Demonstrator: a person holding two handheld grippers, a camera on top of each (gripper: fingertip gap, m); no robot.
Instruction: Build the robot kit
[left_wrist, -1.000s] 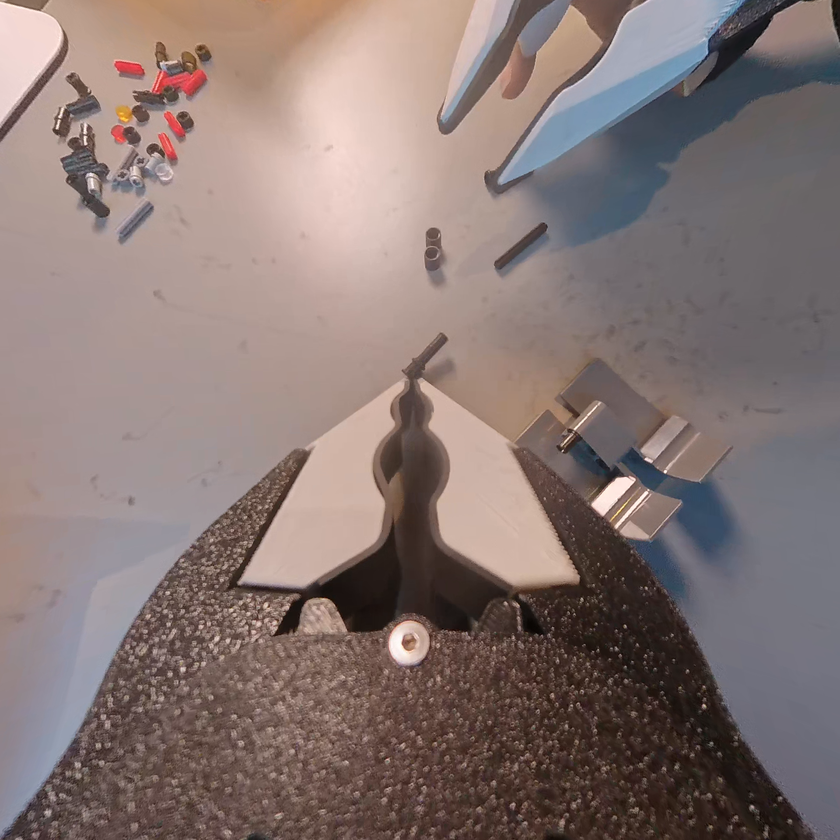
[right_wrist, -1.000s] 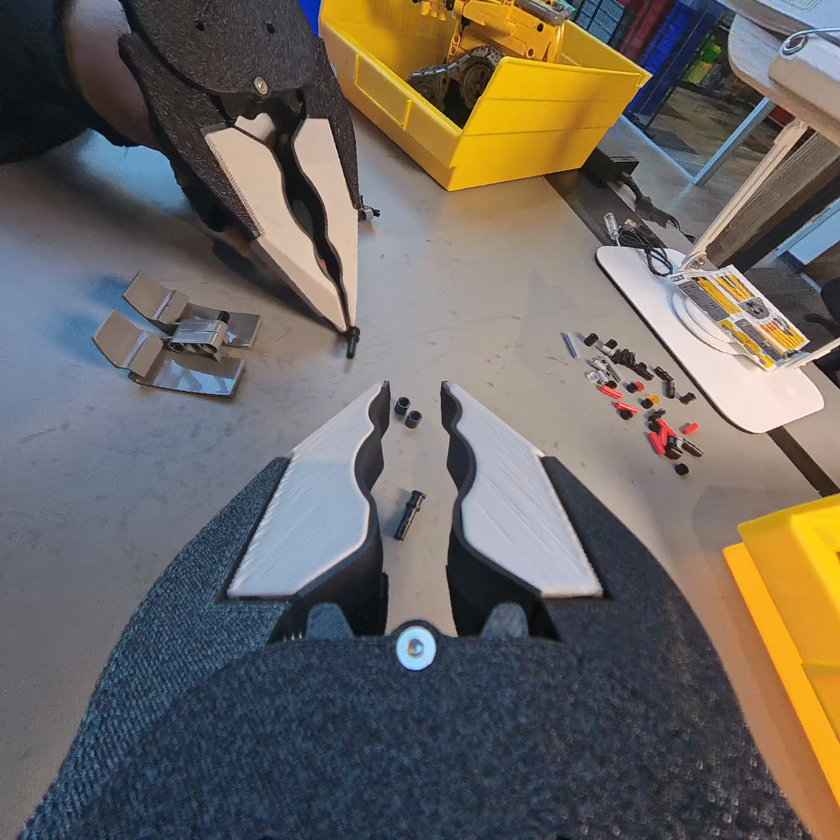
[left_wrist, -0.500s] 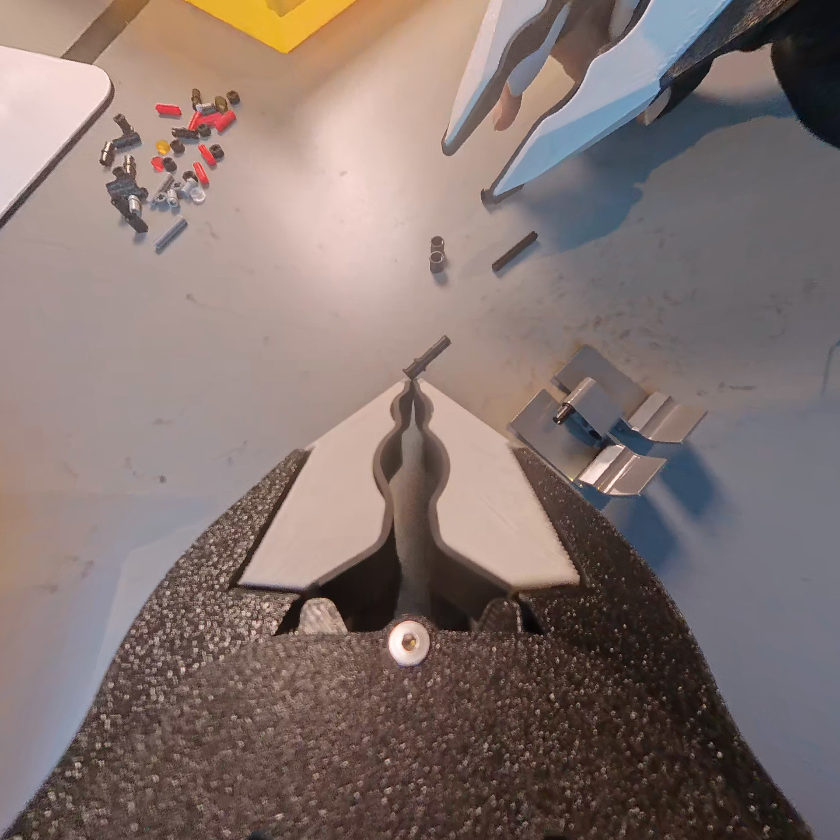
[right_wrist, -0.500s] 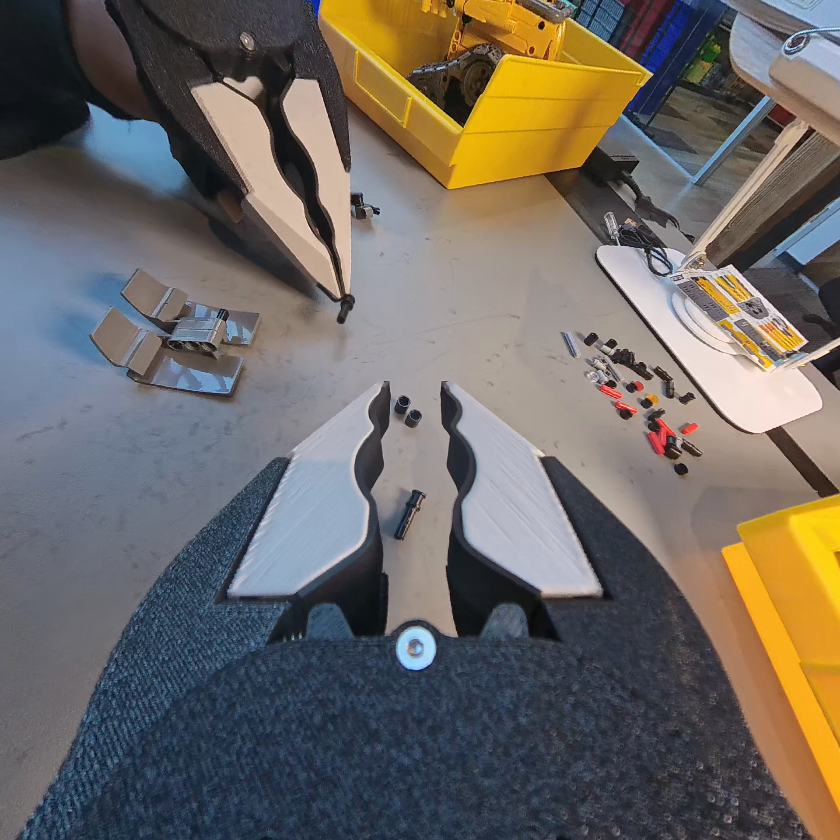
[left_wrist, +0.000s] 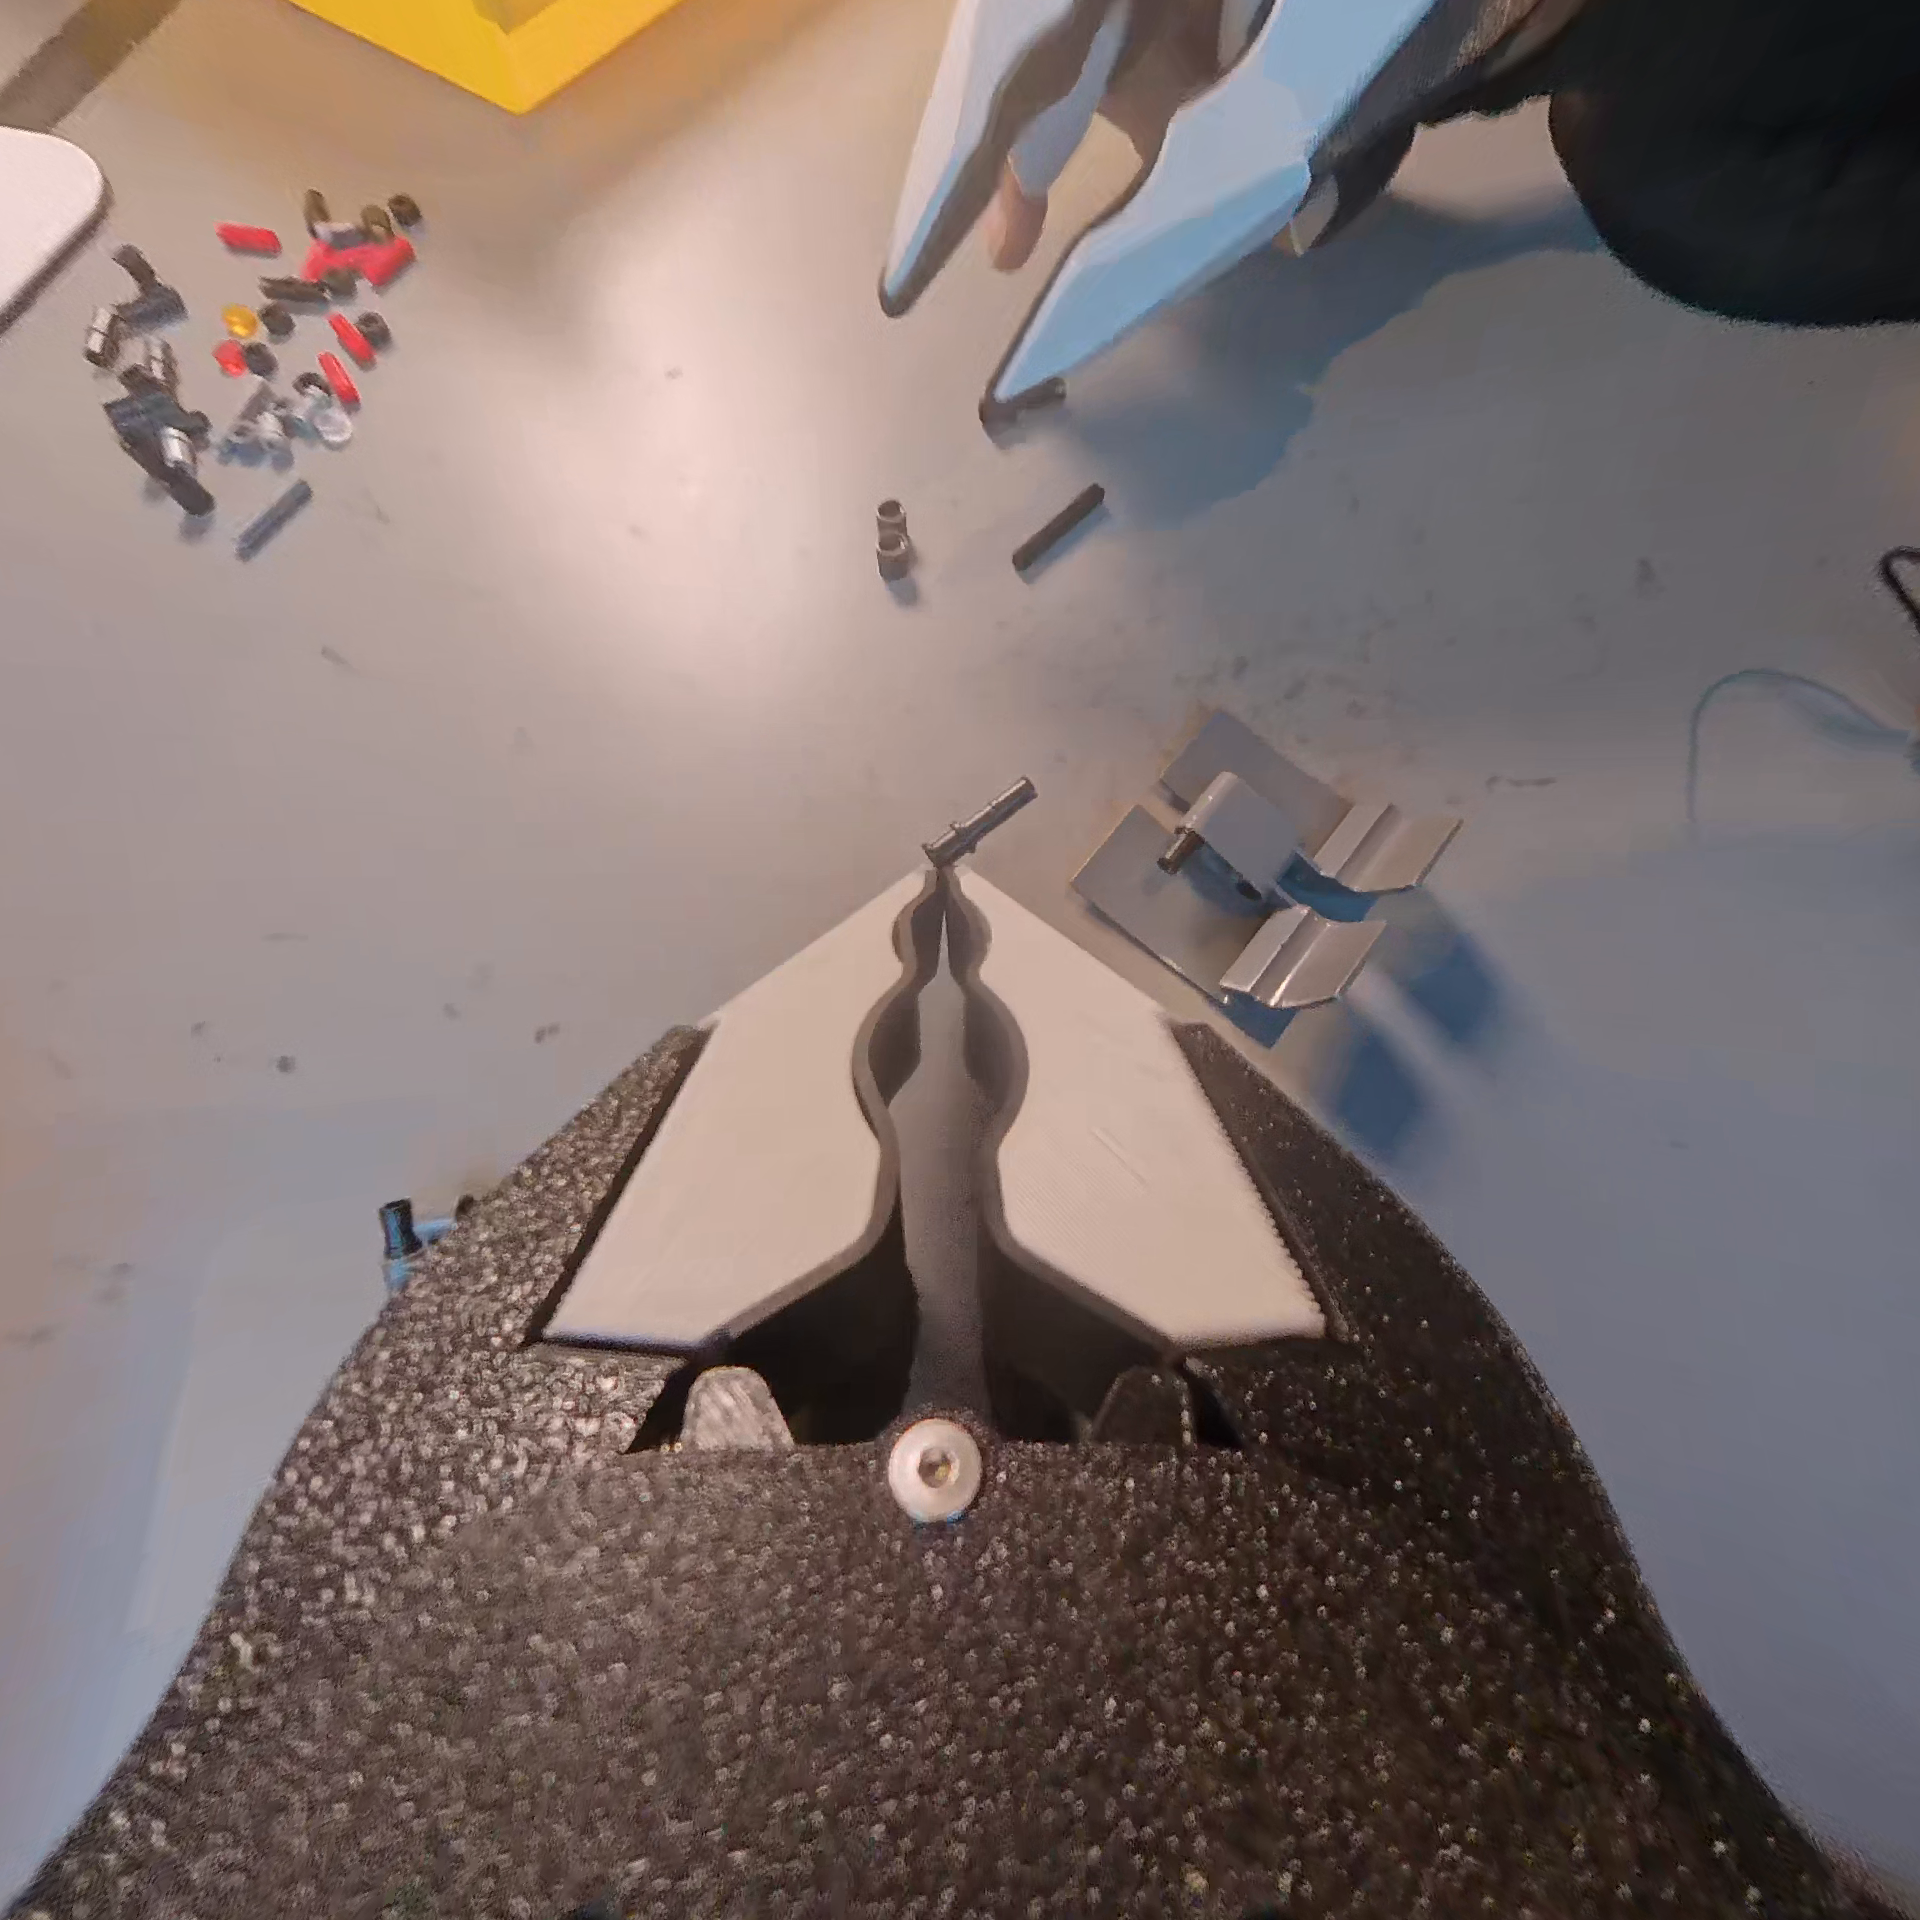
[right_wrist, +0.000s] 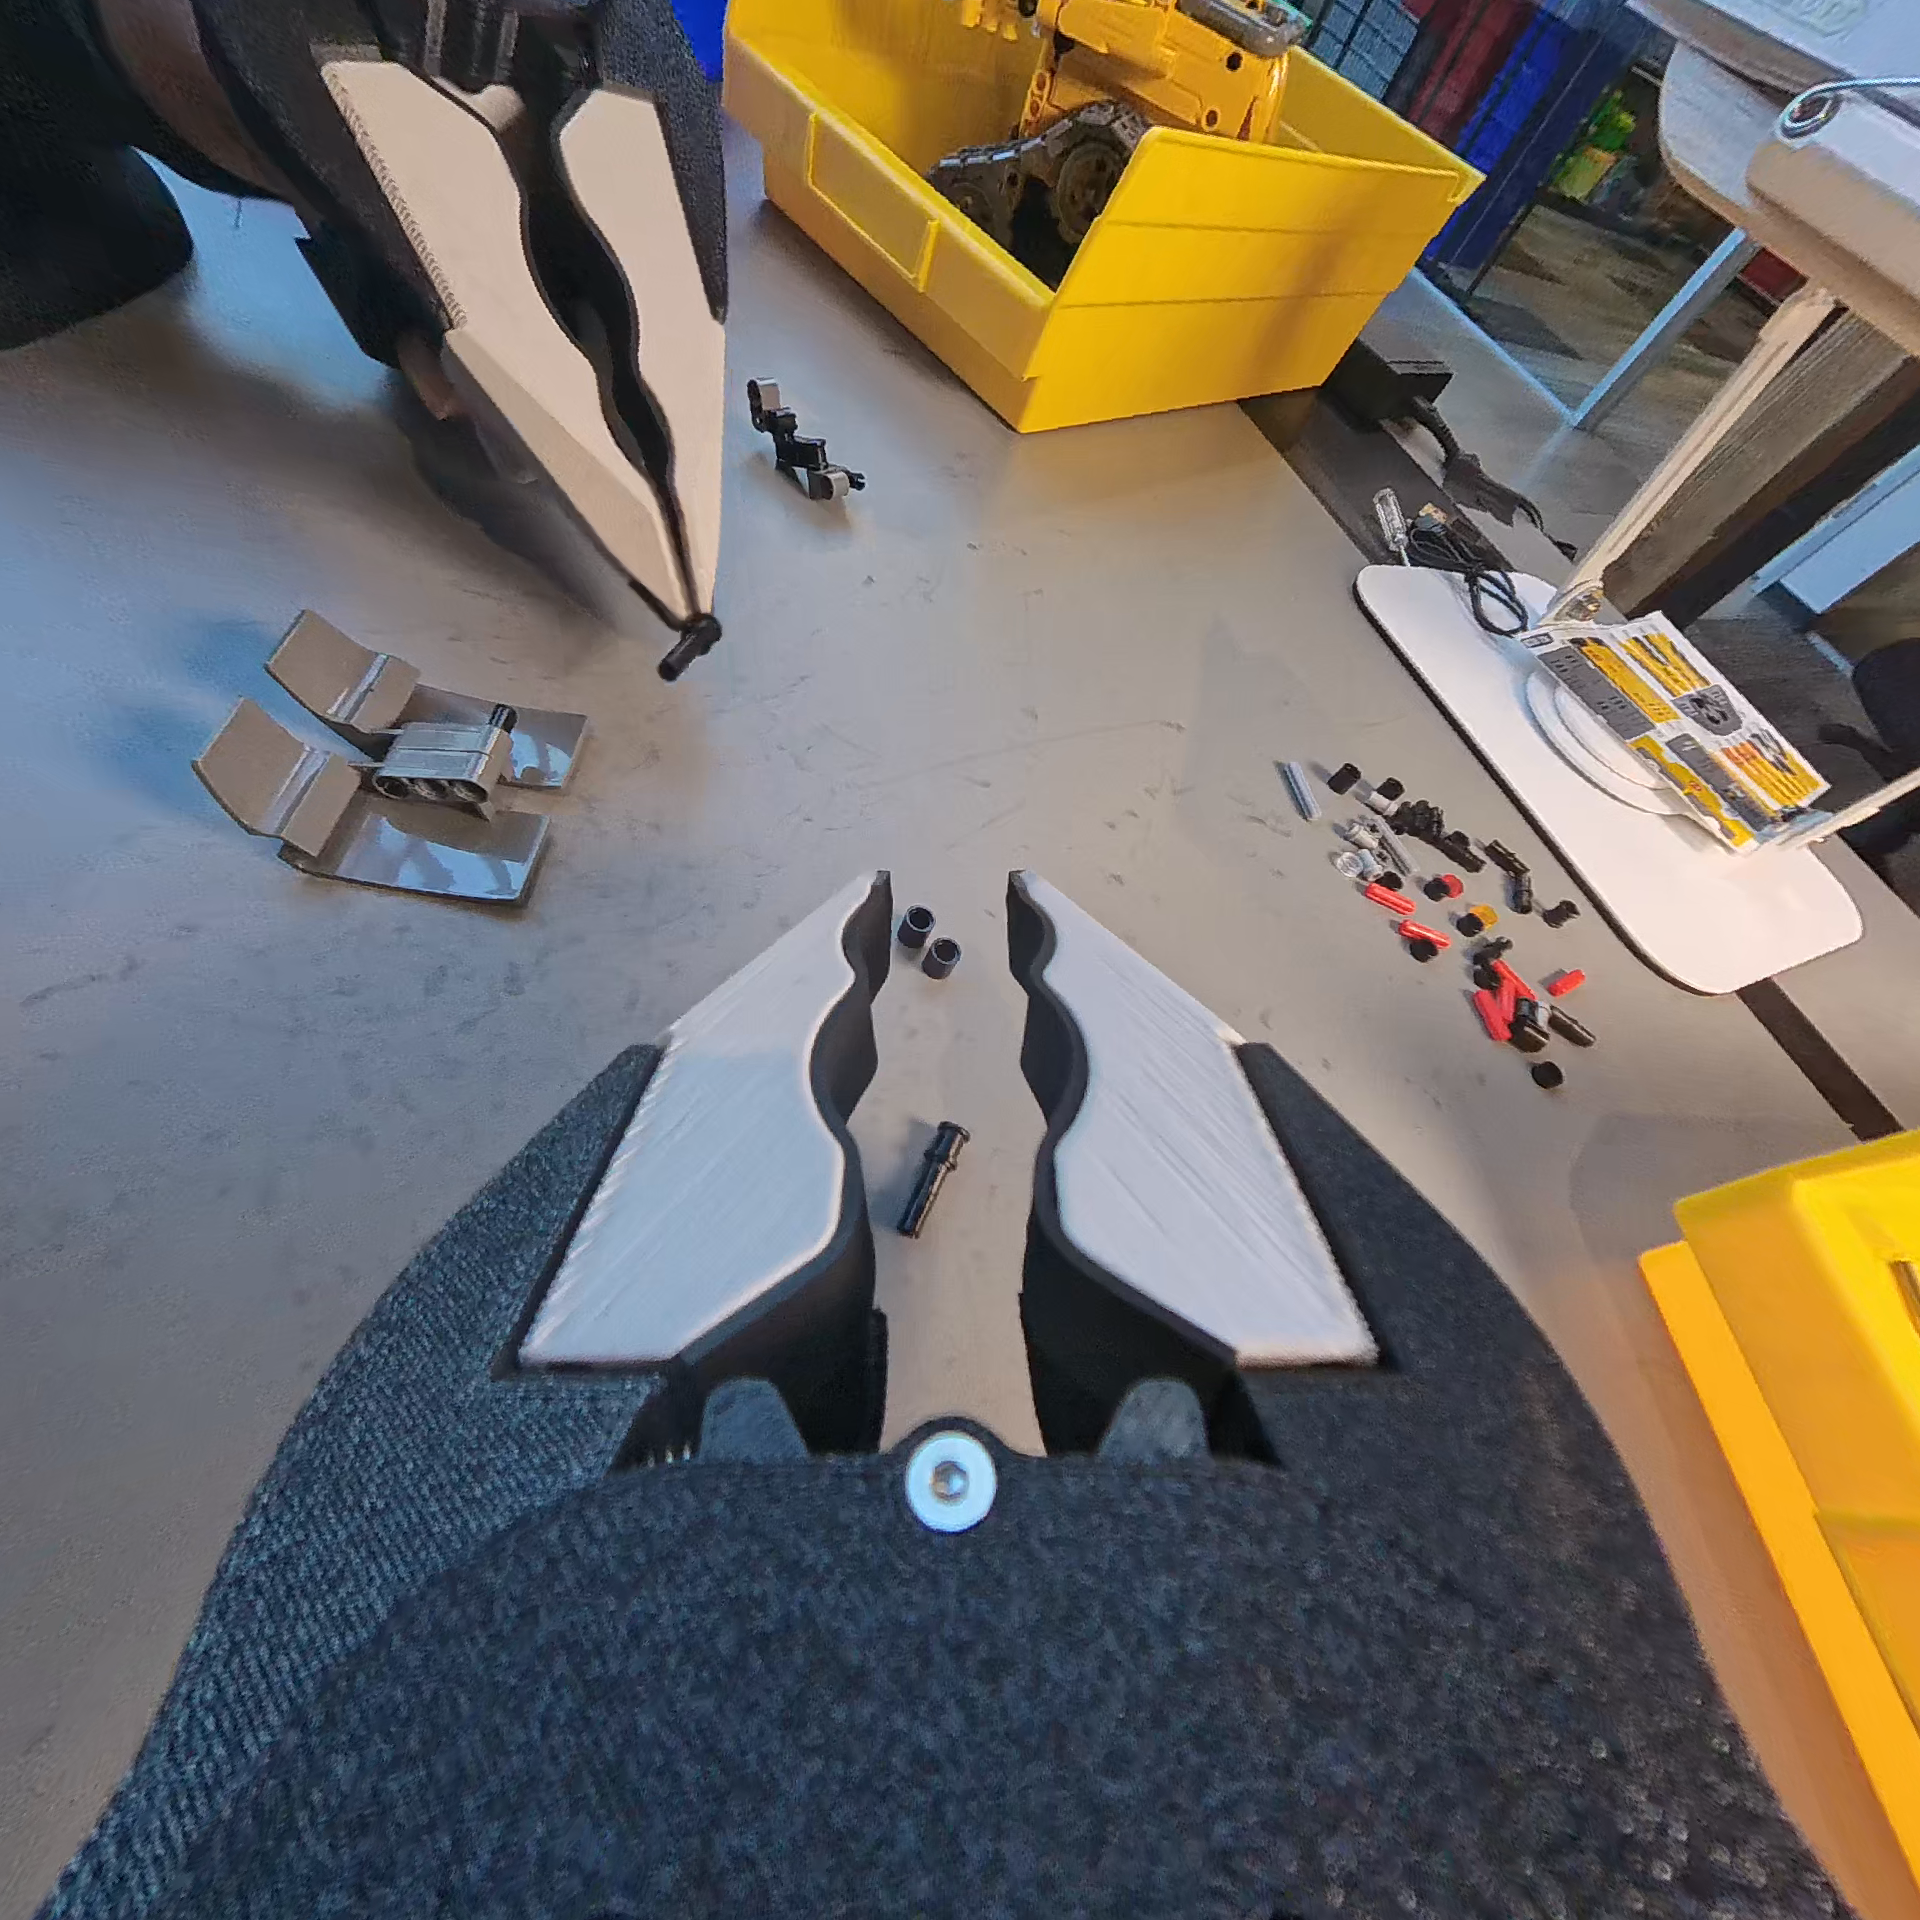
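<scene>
Overhead, a scuffed grey table (right_wrist: 1039, 665) carries yellow bins (right_wrist: 1174, 291) beside shelving.

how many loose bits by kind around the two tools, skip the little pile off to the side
black pins: 2, one pinched in the shut left tool, one lying between the fingers of the open right tool
black sleeves: 2
grey panel assembly: 1
black linkage piece: 1
total: 6
</scene>
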